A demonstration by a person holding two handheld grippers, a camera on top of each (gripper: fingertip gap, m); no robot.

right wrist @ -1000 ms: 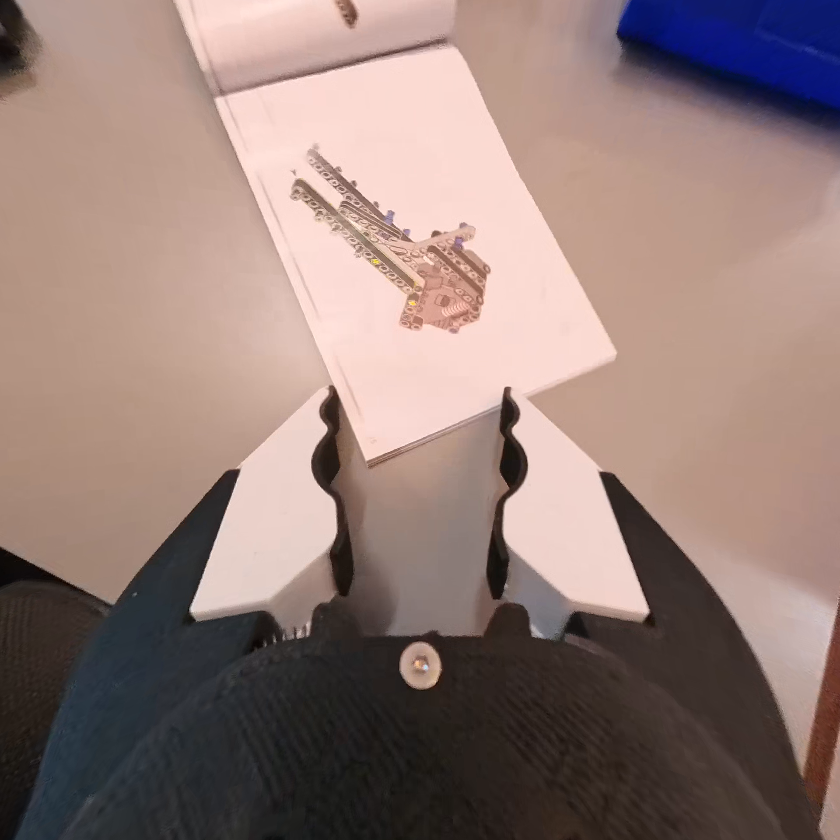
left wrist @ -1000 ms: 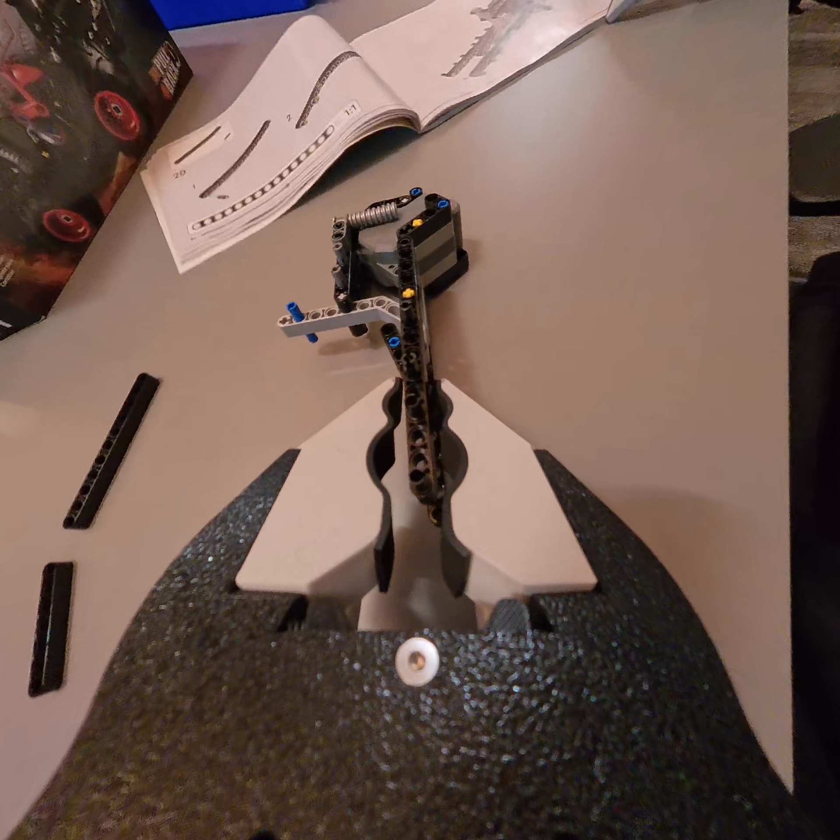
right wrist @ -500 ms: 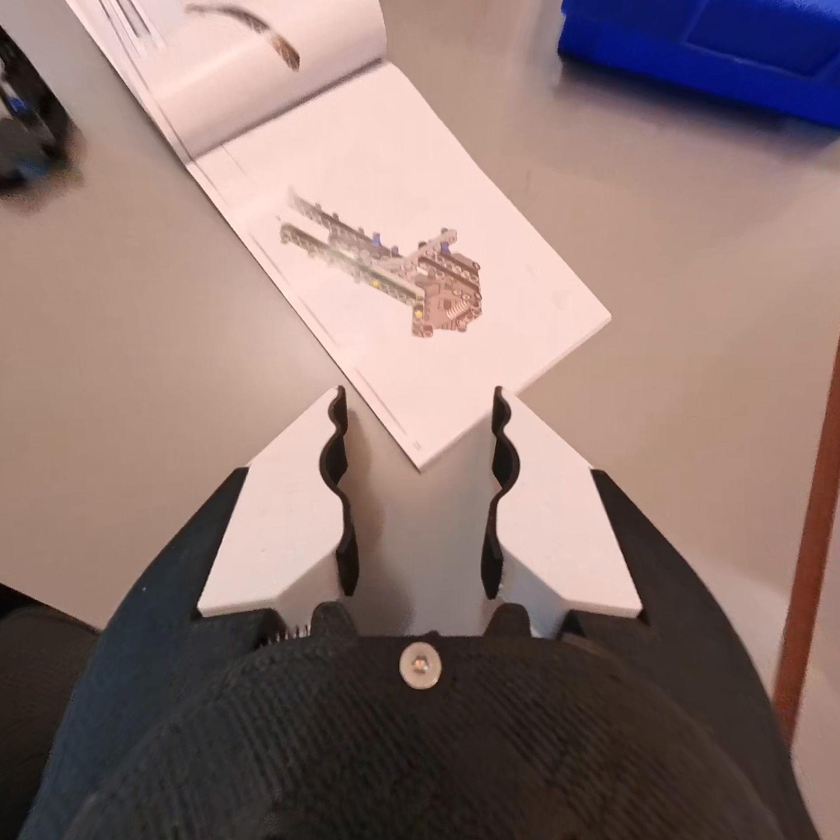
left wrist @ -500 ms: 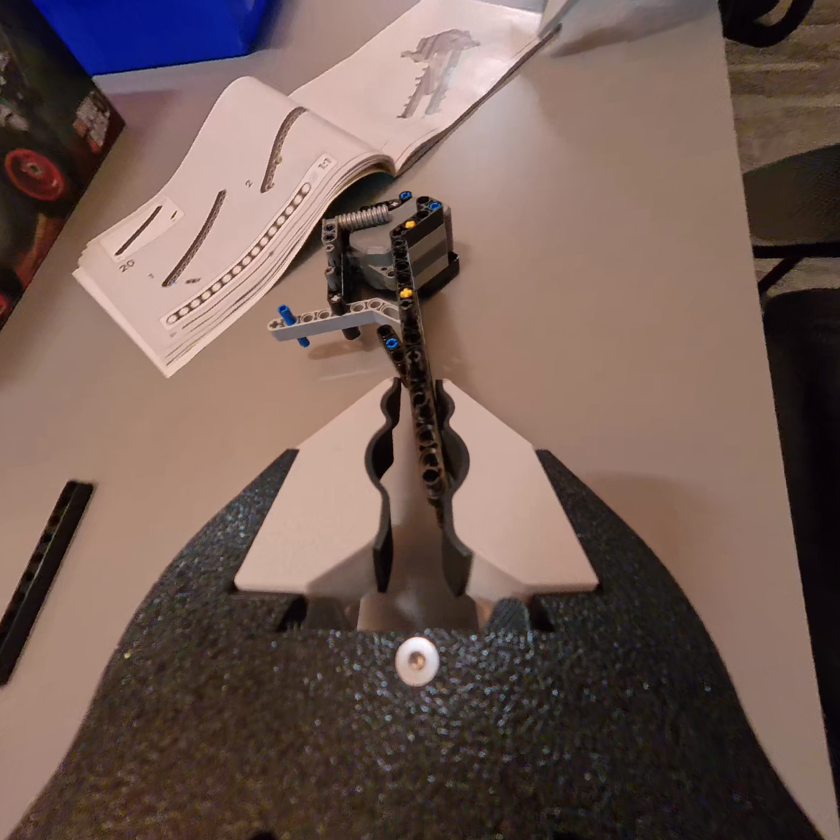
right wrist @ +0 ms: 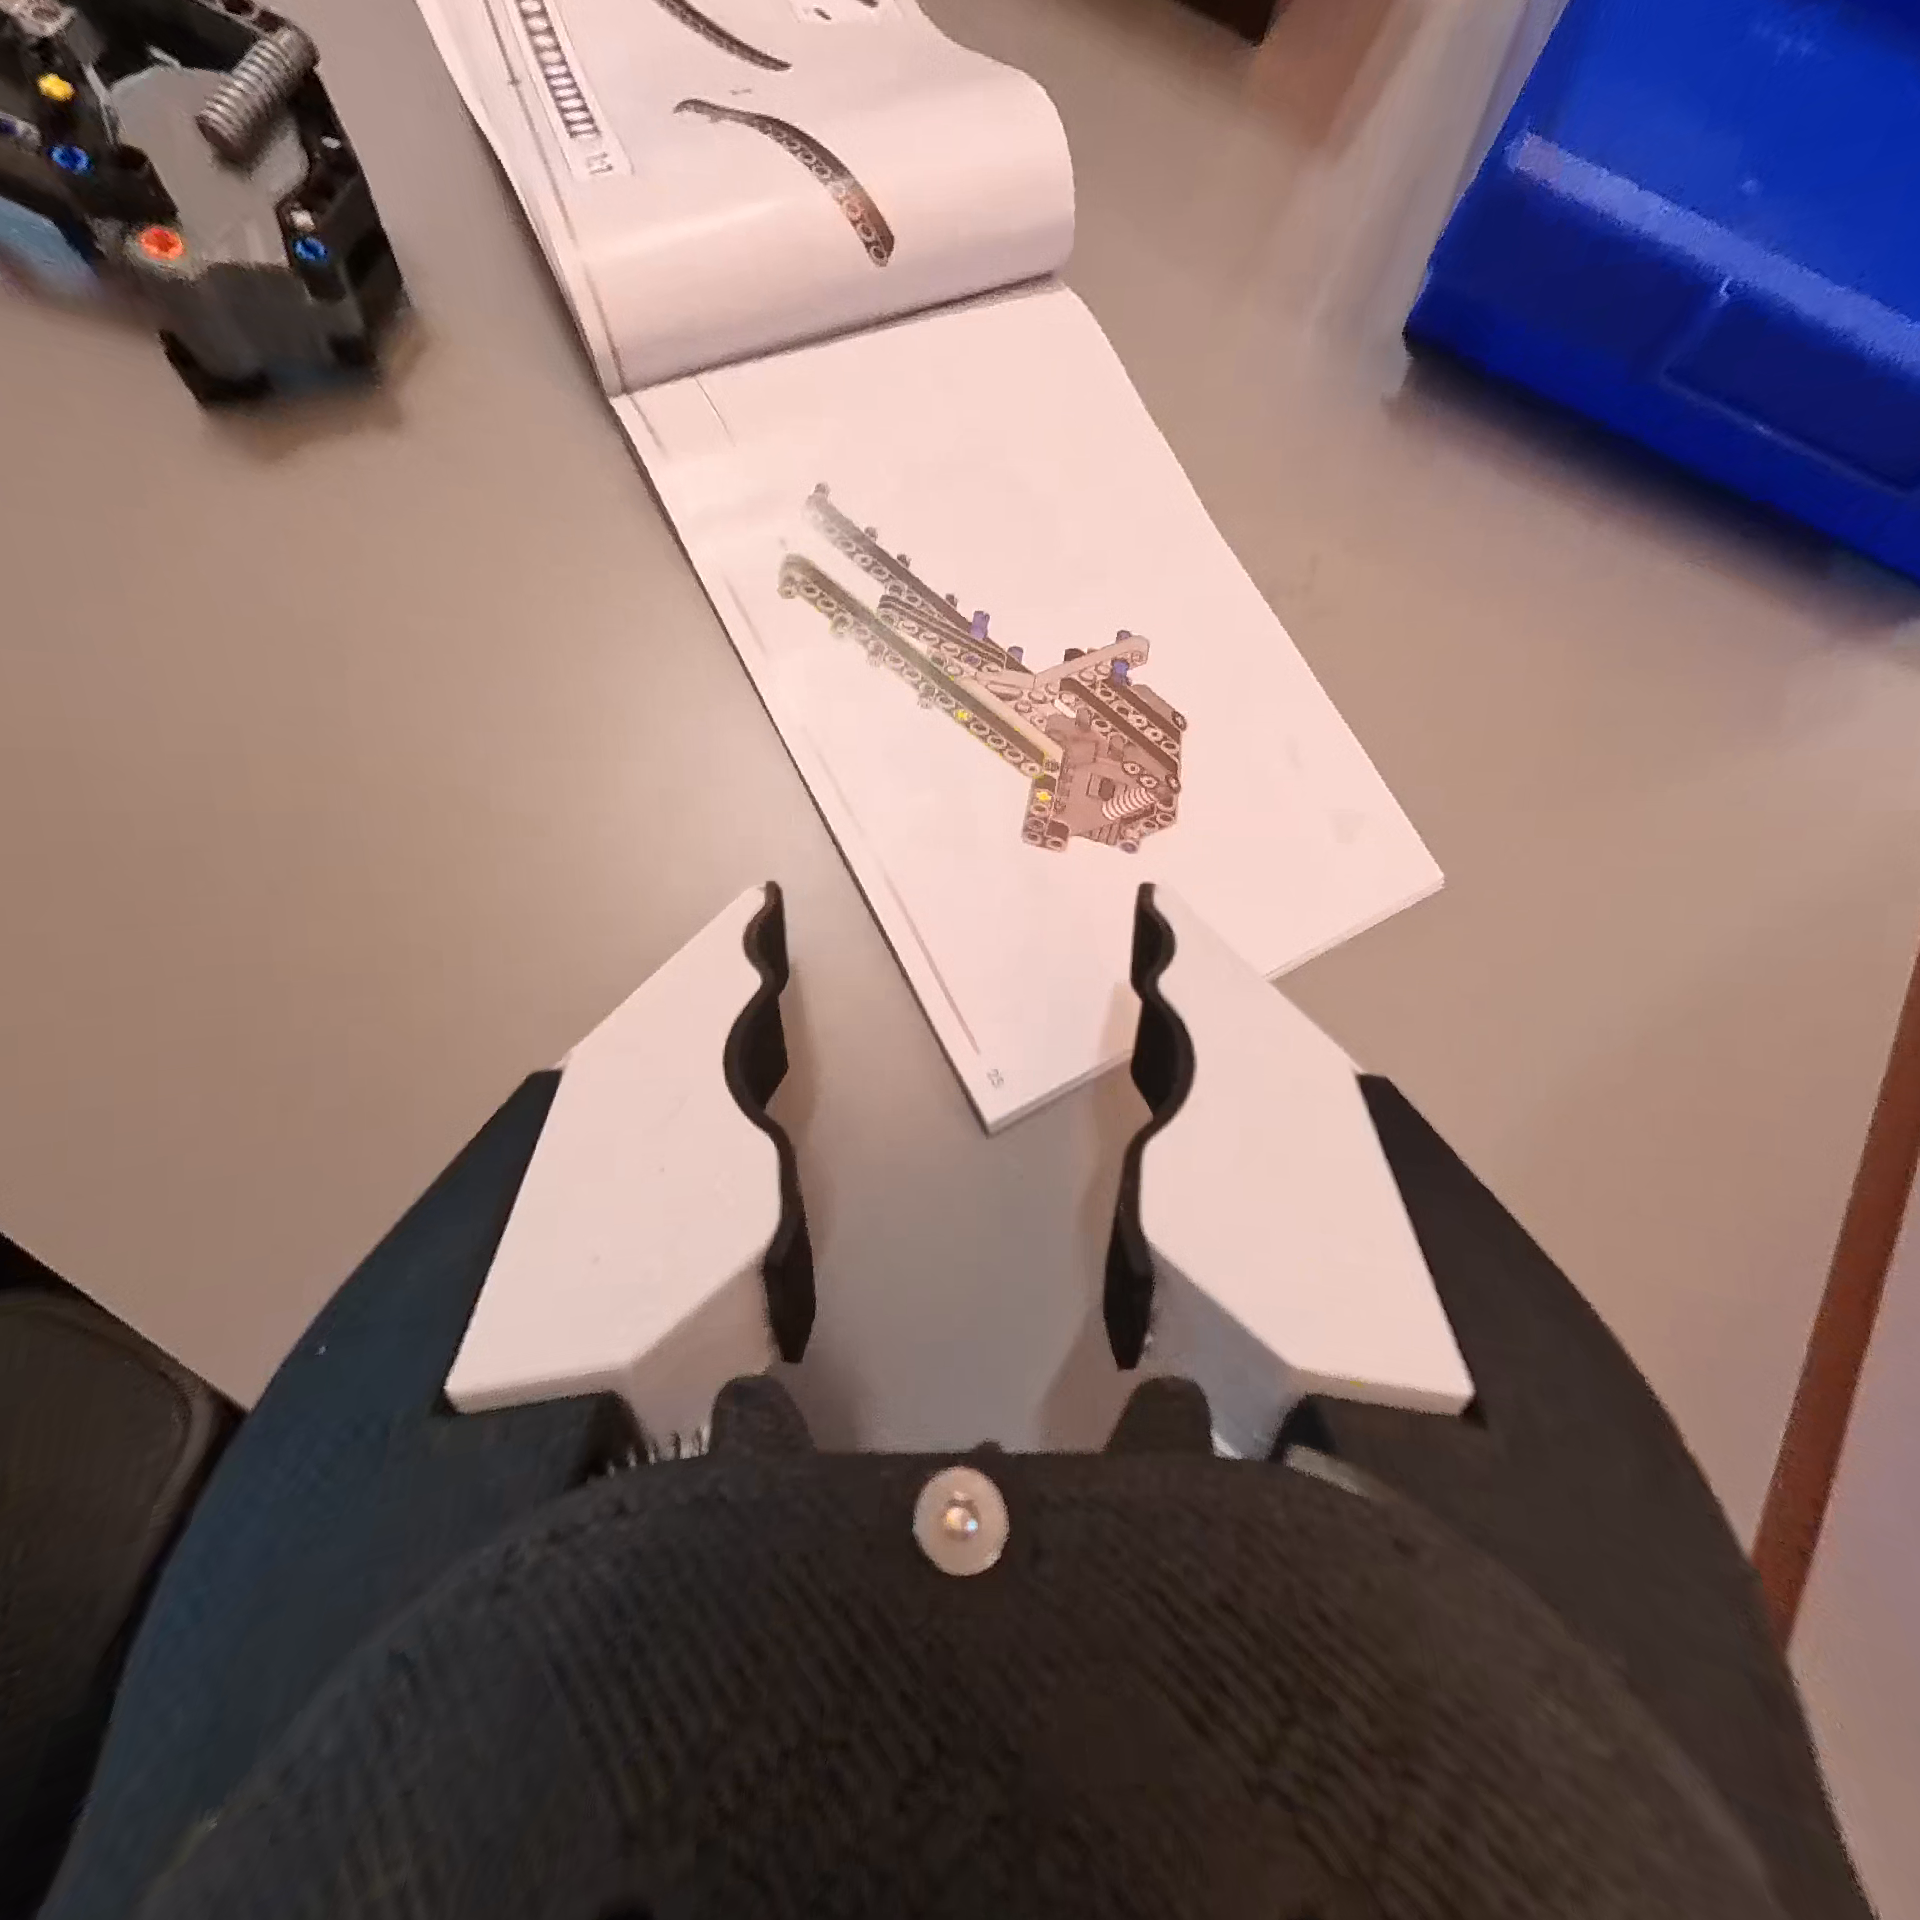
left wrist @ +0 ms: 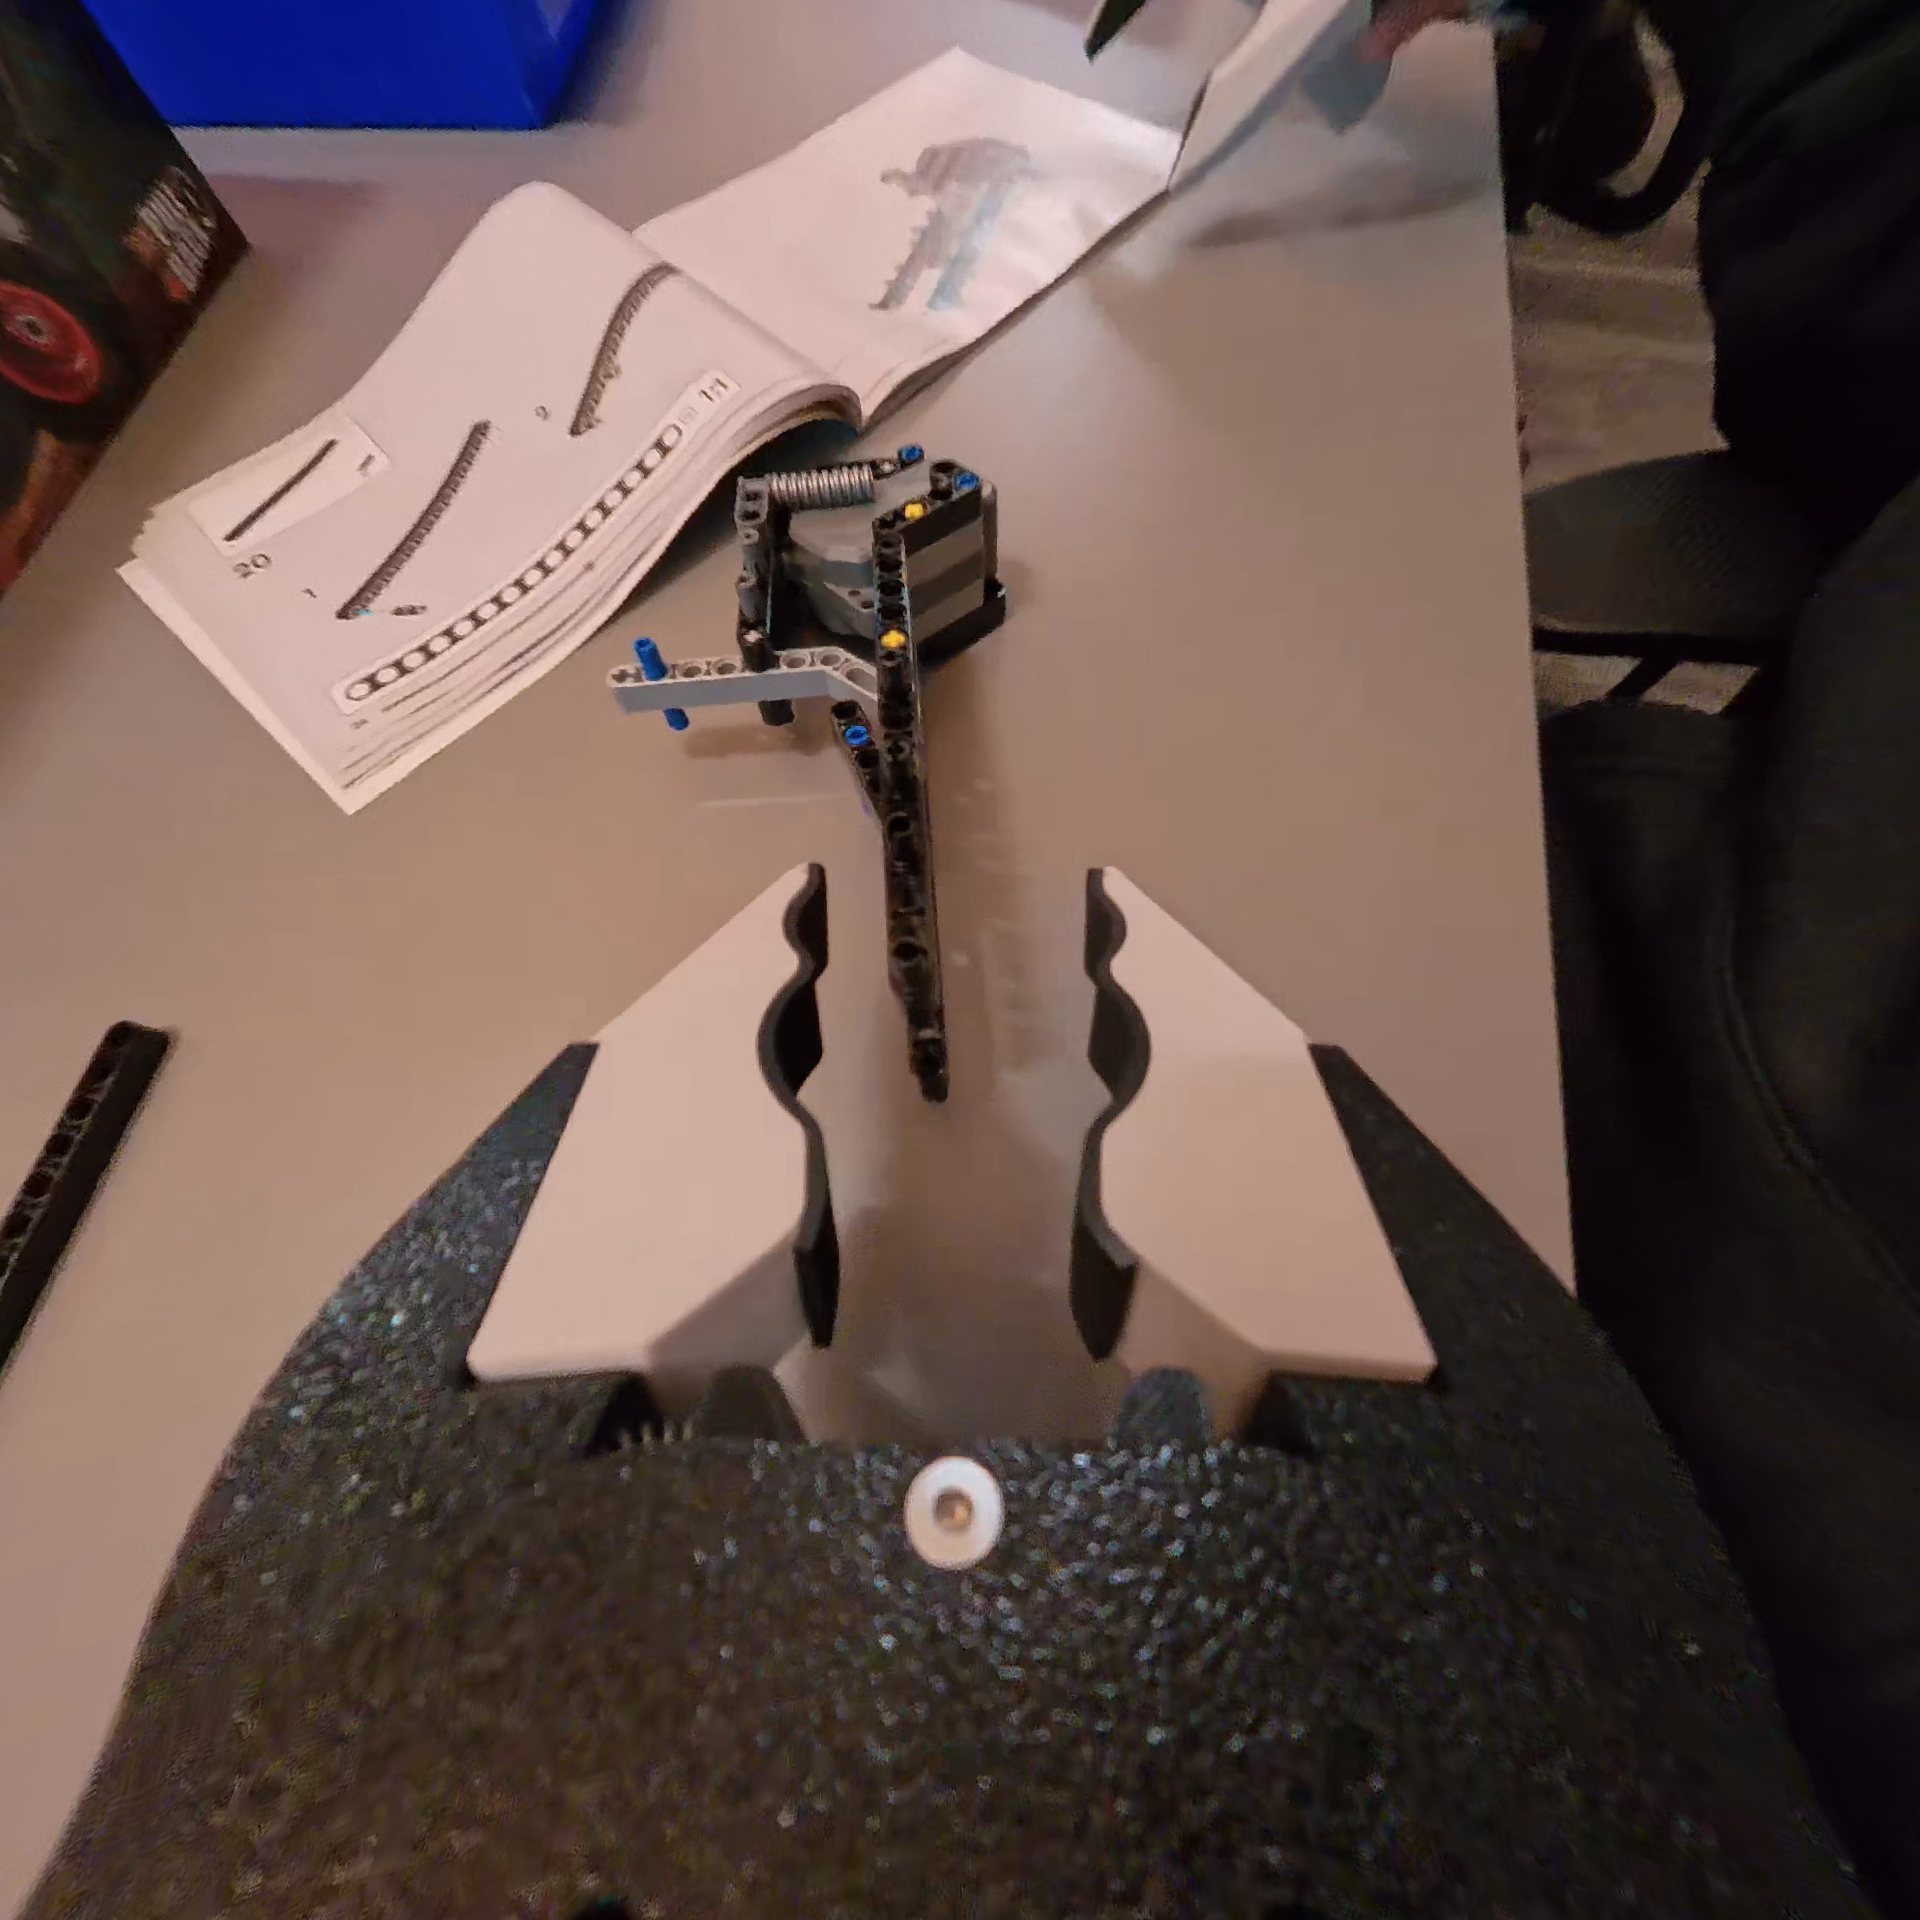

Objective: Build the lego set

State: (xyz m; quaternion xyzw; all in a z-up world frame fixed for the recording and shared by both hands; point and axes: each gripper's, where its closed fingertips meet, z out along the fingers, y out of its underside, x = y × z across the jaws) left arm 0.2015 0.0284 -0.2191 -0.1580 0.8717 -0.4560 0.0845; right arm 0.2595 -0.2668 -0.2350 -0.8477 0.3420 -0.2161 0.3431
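Grey worktop (left wrist: 1299, 727): lego assembly (left wrist: 883, 623) light, rigid; long black beam (left wrist: 912, 935) likeliest hold; both grippers' jaws spread, empty.

Step numbers, perhaps, on booklet (left wrist: 499, 499)

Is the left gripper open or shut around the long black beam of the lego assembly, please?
Open. The left gripper has its fingers spread, and the long black beam lies between them with grey table visible on both sides, touching neither.

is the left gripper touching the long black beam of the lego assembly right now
Apart. The left wrist view shows the left gripper open, table visible either side of the long black beam.
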